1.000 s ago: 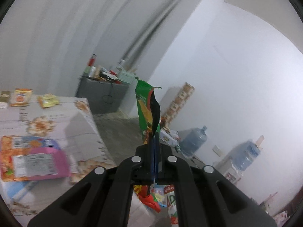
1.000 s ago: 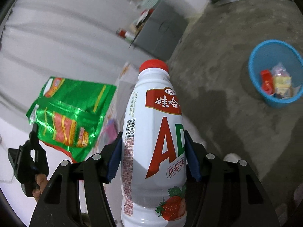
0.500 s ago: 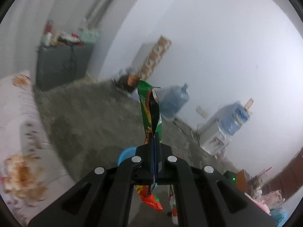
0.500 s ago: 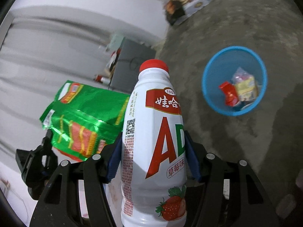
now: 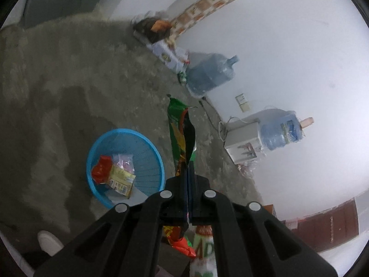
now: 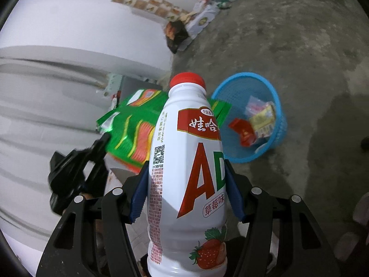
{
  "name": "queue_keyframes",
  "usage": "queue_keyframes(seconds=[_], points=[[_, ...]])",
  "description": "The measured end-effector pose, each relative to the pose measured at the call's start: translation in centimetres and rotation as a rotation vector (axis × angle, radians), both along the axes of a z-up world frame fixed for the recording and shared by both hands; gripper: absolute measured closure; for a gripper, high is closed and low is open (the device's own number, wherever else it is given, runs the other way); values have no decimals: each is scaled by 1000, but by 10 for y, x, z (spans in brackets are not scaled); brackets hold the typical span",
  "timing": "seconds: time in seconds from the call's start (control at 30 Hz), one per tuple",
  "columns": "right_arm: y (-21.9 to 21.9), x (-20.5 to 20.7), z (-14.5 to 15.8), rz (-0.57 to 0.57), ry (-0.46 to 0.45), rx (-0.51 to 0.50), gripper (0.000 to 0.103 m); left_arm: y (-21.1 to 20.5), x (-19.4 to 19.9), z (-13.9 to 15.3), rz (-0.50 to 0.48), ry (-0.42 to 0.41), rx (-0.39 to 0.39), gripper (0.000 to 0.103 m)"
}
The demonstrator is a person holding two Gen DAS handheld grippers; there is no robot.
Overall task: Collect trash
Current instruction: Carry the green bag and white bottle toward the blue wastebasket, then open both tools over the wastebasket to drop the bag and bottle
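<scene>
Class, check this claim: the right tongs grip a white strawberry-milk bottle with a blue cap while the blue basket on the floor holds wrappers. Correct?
Not quite. The white strawberry-milk bottle in the right tongs has a red cap, as the right wrist view shows. The blue plastic basket does hold wrappers.

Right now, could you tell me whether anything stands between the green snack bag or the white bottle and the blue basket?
Nothing visible does. The green snack bag and white bottle are held above bare floor, and the blue basket stands open-topped, holding only a few wrappers.
</scene>
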State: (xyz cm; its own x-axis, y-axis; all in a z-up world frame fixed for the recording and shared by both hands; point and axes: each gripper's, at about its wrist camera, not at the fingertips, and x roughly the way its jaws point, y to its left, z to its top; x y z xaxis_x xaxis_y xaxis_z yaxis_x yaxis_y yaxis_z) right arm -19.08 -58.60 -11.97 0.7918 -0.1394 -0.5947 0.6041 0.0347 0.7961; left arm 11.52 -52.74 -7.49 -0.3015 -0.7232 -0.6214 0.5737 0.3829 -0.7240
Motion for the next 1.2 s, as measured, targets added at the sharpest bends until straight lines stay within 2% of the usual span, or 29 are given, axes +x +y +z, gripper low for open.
queue_keyframes(seconds=[0.07, 0.13, 0.17, 0.2, 0.27, 0.33, 0.4, 0.47, 0.53, 0.6, 0.7, 0.77, 0.87, 0.93, 1.0, 1.07, 1.1, 1.13, 1.2], points=[[0, -3, -1, -7, 2, 8, 46, -16, 1, -25, 4, 21, 34, 103], [-2, -7, -4, -18, 10, 15, 46, -30, 1, -48, 16, -3, 104, 102], [-4, -8, -4, -20, 13, 18, 46, -35, 3, -64, 28, -18, 159, 95], [-4, -9, -5, -23, 18, 21, 46, -38, 5, -78, 39, -25, 206, 81], [-4, -10, -4, -27, 27, 23, 46, -36, 12, -107, 88, -18, 312, 65], [-3, -11, -5, -31, 37, 25, 46, -31, 16, -120, 114, 2, 356, 65], [-5, -11, -9, -35, 40, 39, 46, -25, 17, -120, 120, 6, 368, 64], [-6, -10, -10, -38, 48, 45, 46, -22, 19, -113, 123, -7, 366, 64], [-7, -7, -10, -35, 52, 47, 46, -19, 21, -92, 120, -24, 336, 64], [-8, 1, -10, -25, 48, 54, 46, -16, 24, -67, 100, -59, 292, 61], [-13, 17, -11, -3, 36, 67, 46, -1, 24, -18, 54, -163, 238, 55], [-19, 32, -13, 24, 32, 82, 46, 17, 25, 16, 17, -222, 203, 52], [-32, 62, -22, 70, 36, 100, 45, 48, 31, 51, -5, -272, 161, 46], [-49, 83, -39, 82, 76, 116, 42, 77, 36, 73, 2, -319, 135, 40], [-71, 102, -68, 62, 124, 130, 22, 106, 38, 88, 22, -354, 115, 36], [-85, 111, -101, 47, 211, 199, 22, 132, 40, 97, 30, -373, 109, 35], [-87, 112, -113, 29, 255, 241, 25, 149, 40, 100, 33, -379, 109, 34], [-86, 110, -118, 15, 270, 257, 26, 160, 40, 101, 33, -381, 110, 34], [-81, 108, -114, 13, 264, 228, 27, 184, 40, 103, 43, -384, 103, 33]])
